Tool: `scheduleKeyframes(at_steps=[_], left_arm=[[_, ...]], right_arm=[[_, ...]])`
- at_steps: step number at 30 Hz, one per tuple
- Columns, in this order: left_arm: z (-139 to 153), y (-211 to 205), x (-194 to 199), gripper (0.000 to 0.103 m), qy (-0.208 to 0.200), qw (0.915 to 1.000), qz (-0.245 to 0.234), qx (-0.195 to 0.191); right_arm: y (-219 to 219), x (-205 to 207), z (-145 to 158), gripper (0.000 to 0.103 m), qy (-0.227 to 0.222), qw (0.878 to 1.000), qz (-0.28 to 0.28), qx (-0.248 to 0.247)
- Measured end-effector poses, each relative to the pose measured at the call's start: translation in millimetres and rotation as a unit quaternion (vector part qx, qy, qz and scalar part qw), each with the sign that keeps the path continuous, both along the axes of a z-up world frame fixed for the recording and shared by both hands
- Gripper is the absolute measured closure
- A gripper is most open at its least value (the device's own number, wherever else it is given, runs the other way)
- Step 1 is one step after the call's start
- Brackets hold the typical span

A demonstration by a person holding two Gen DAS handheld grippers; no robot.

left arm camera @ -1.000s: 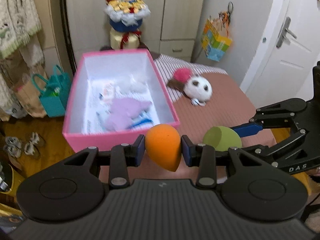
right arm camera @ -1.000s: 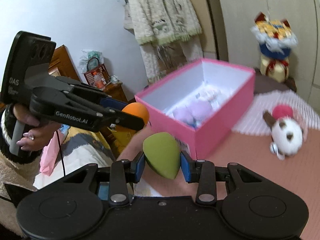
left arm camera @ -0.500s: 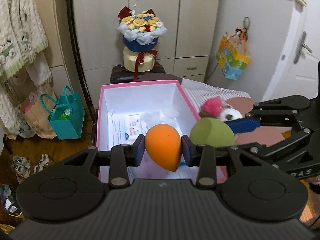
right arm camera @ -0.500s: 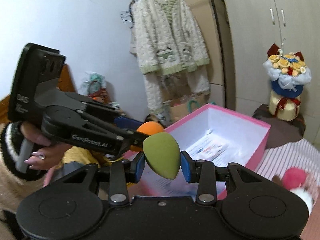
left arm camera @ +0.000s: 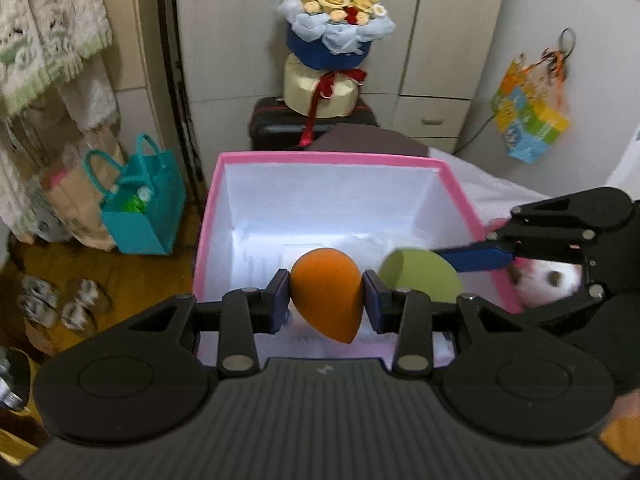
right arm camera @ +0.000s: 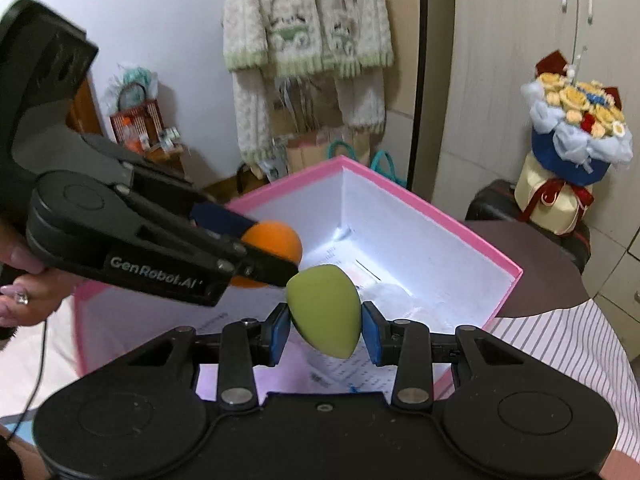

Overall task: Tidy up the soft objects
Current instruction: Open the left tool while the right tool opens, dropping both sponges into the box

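Note:
My left gripper (left arm camera: 326, 300) is shut on an orange teardrop sponge (left arm camera: 327, 288) and holds it over the open pink box (left arm camera: 328, 157). My right gripper (right arm camera: 323, 326) is shut on a green teardrop sponge (right arm camera: 324, 314), also over the box (right arm camera: 472, 236). The two grippers are side by side, sponges nearly touching; the green sponge (left arm camera: 416, 278) and orange sponge (right arm camera: 276, 242) each show in the other view. White papers and soft items lie on the box floor, mostly hidden. A white plush toy (left arm camera: 548, 280) lies right of the box, partly behind the right gripper.
A flower bouquet (left arm camera: 332, 32) stands on a dark suitcase (left arm camera: 280, 128) behind the box. A teal bag (left arm camera: 140, 216) and shoes (left arm camera: 60, 300) sit on the floor at left. Knitwear (right arm camera: 304, 20) hangs on the wall. A striped bedcover (right arm camera: 580, 344) lies right of the box.
Both grippers have moved forward with their sponges, from the box's near edge to over its inside. The plush toy has slid to the right edge of the left view.

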State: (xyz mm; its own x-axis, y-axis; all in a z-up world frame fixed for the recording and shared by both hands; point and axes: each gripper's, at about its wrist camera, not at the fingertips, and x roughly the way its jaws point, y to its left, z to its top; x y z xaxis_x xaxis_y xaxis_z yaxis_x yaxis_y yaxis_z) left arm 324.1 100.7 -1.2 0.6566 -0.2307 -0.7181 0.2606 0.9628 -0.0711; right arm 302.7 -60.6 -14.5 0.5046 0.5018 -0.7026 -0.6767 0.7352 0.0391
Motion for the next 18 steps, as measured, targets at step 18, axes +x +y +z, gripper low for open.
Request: scheduleKeyframes(at_steps=[18], left_arm=[[1.9, 7.3, 2.6, 0.043, -0.054, 0.9977, 0.018, 0.037]], right_arm=[[5.9, 15.6, -18.9, 0.051, 0.024, 1.000, -0.007, -0.005]])
